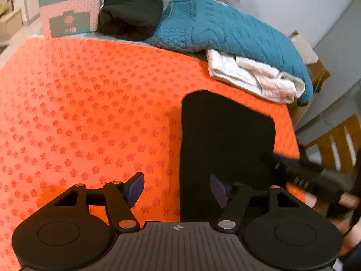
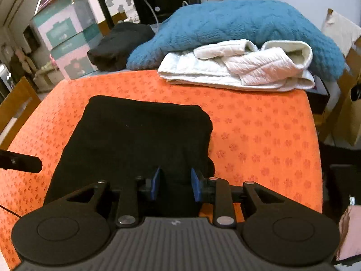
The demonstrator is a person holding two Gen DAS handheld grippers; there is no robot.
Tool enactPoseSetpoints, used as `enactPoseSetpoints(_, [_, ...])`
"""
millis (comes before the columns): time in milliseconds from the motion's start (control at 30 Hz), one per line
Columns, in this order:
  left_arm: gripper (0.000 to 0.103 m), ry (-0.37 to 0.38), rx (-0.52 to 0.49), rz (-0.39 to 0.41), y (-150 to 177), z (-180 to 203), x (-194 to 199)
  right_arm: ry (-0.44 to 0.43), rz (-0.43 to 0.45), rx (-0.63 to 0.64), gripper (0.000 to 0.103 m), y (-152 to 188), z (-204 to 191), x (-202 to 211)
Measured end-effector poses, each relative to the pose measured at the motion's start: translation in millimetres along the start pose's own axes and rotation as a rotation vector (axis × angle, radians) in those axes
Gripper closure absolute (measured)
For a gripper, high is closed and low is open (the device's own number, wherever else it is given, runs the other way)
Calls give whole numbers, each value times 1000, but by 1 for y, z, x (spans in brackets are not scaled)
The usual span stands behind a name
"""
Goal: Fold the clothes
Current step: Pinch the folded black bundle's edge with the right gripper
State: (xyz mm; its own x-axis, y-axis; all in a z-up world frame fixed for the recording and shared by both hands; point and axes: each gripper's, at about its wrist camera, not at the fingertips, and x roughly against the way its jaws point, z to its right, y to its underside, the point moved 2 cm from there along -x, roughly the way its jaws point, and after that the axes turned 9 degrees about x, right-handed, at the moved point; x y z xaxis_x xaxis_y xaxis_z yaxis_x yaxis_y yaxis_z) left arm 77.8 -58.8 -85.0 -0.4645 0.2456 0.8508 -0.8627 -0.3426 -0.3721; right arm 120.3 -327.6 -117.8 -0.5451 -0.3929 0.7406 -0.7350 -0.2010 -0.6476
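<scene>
Folded black garment [image 2: 140, 140] lies flat on orange cloth [image 2: 259, 135] over the table. Right hand-held gripper [image 2: 175, 186] low over its near edge, jaws part-open, nothing clamped. Left hand-held gripper [image 1: 177, 190] wide, empty, straddling the garment's left edge. Teal blanket [image 2: 225, 24] and white bedding [image 2: 237, 67] piled behind.

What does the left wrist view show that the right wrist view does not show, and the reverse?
Only the left wrist view shows the left gripper with jaws open wide above the orange cloth, beside the black garment, not around it.

Only the right wrist view shows the right gripper with jaws open at the garment's near edge, and a brown paper bag.

Both show the black garment, orange cloth, white folded cloth, blue knit and pink-and-teal boxes.
</scene>
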Motion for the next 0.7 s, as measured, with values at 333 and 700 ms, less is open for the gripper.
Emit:
enactPoseSetpoints(333, [23,72,-4,-66,-11,-11,-28,-80,-23,-213,35,16,22,23])
enactPoseSetpoints(700, [22,150,-9,-71,-19,-15,-44,-119,-27,-413,19,42,30,10])
